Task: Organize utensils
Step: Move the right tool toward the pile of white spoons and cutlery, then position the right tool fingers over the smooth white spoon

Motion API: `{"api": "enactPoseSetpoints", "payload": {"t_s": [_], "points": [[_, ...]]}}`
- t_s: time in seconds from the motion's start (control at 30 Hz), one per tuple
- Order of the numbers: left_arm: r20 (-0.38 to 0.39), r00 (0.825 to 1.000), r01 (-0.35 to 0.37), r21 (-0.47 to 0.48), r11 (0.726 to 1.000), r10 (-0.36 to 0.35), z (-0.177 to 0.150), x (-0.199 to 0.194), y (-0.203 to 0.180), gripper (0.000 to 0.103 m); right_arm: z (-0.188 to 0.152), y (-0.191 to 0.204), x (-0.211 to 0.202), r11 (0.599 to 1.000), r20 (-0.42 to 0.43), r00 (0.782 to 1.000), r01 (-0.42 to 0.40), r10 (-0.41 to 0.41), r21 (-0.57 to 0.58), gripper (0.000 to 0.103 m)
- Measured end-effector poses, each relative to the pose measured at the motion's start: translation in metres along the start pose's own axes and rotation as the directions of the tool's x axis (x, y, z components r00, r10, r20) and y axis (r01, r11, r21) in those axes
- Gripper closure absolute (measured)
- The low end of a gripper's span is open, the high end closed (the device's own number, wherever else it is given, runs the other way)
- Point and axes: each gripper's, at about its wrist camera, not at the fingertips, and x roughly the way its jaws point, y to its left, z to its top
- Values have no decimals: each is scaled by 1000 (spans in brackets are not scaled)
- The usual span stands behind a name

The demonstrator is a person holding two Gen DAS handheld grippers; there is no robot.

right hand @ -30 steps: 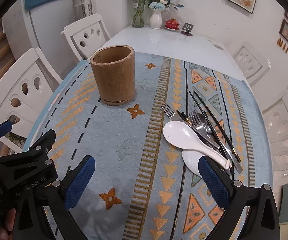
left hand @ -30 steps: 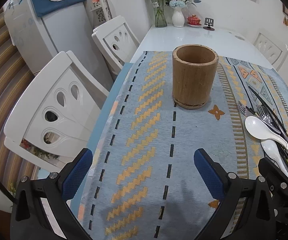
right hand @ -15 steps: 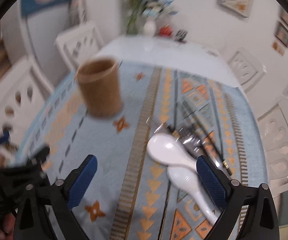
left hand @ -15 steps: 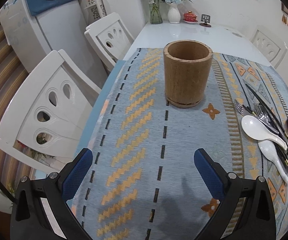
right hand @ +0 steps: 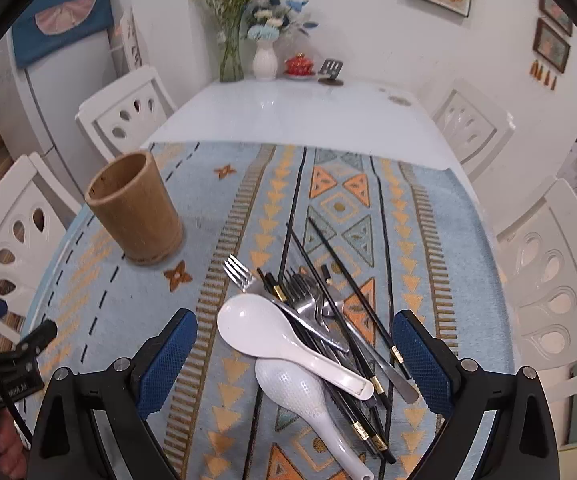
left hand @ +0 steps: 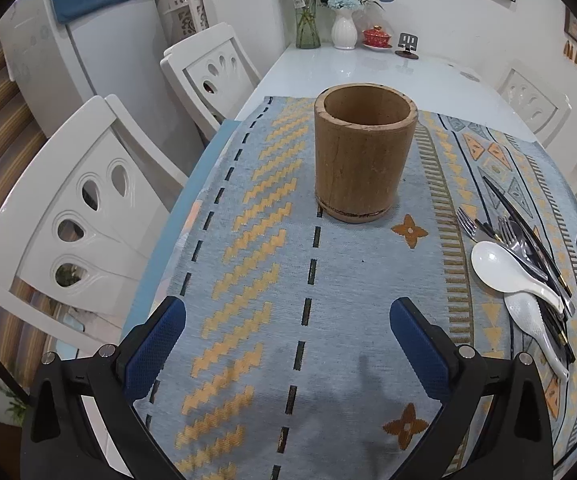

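Note:
An empty wooden holder (left hand: 364,152) stands upright on the patterned blue cloth (left hand: 248,288); it also shows in the right wrist view (right hand: 136,208) at the left. A pile of utensils lies to its right: two white spoons (right hand: 284,340), metal forks (right hand: 304,296) and black chopsticks (right hand: 348,292). The pile shows at the right edge of the left wrist view (left hand: 516,272). My left gripper (left hand: 286,340) is open and empty, short of the holder. My right gripper (right hand: 294,356) is open, its fingers on either side of the spoons, above them.
White chairs stand along the left (left hand: 72,216) and right (right hand: 548,280) sides of the table. Vases with flowers (right hand: 264,52), a red pot (right hand: 299,66) and a small stand sit at the far end of the white table (right hand: 288,112). A fridge (left hand: 64,52) is at the far left.
My right gripper has moved right and forward over the utensil pile. My left gripper has come closer to the holder.

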Motion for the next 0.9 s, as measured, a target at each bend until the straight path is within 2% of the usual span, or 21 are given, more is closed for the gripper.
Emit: {"api": "enactPoseSetpoints", "payload": {"t_s": [0.17, 0.43, 0.57, 0.77, 0.9], "points": [[-1, 1000, -4, -3, 1000, 4, -2, 2, 1, 1, -2, 5, 18, 999, -85, 995, -52, 51, -10, 5], [-11, 1000, 12, -20, 1000, -12, -5, 6, 1, 1, -11, 15, 43, 991, -140, 990, -43, 25, -127, 7], [-7, 1000, -1, -13, 1000, 1, -9, 3, 1, 1, -12, 23, 68, 982, -210, 976, -90, 54, -166, 12], [-26, 1000, -14, -46, 999, 13, -15, 4, 11, 1, -16, 41, 102, 962, -274, 962, -85, 11, -259, 12], [-27, 999, -27, -62, 998, 25, -18, 3, 17, 1, -16, 45, 117, 958, -297, 955, -84, -1, -274, 13]]}}
